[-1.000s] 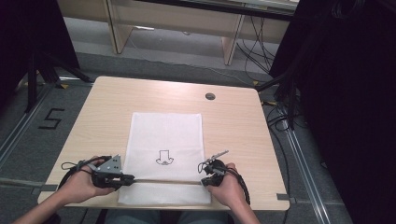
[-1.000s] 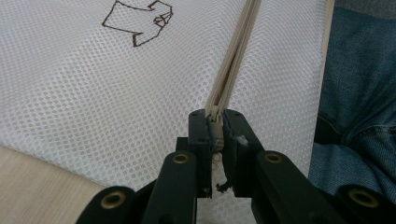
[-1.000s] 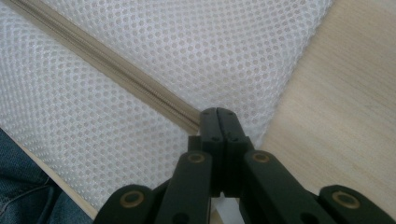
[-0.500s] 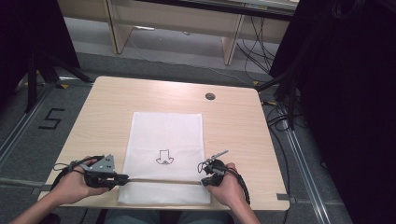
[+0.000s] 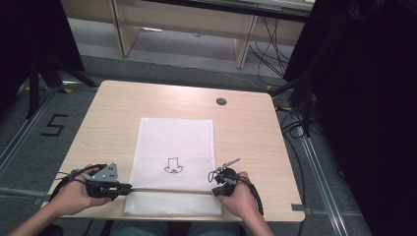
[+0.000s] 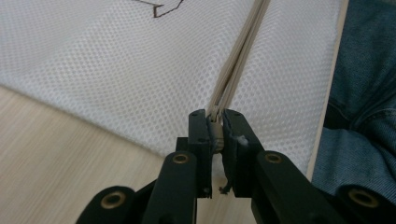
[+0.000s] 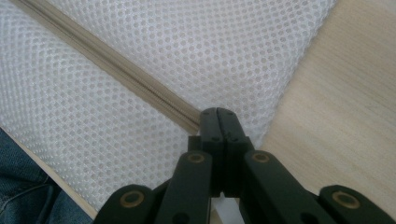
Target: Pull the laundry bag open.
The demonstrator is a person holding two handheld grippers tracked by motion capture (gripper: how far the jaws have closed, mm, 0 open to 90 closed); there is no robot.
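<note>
A white mesh bag (image 5: 174, 142) with a black arrow drawing (image 5: 173, 165) lies flat on the wooden table (image 5: 118, 108). A beige zipper (image 5: 167, 190) runs across the bag near the front edge. My left gripper (image 5: 129, 187) is at the bag's left edge and is shut on the zipper pull (image 6: 215, 133). From there the zipper tape (image 6: 240, 60) stretches away over the mesh (image 6: 116, 70). My right gripper (image 5: 215, 191) is at the bag's right edge. In the right gripper view its jaws (image 7: 218, 114) are shut on the zipper's end (image 7: 189, 116).
A round dark grommet (image 5: 221, 102) sits at the table's back right. The table's front edge (image 6: 327, 107) lies close behind both grippers, with the person's jeans (image 6: 364, 93) below it. Cables and table legs stand on the floor beyond.
My left gripper has slid leftward along the zipper line toward the bag's left edge, pulling the zipper pull with it. The right gripper has stayed put.
</note>
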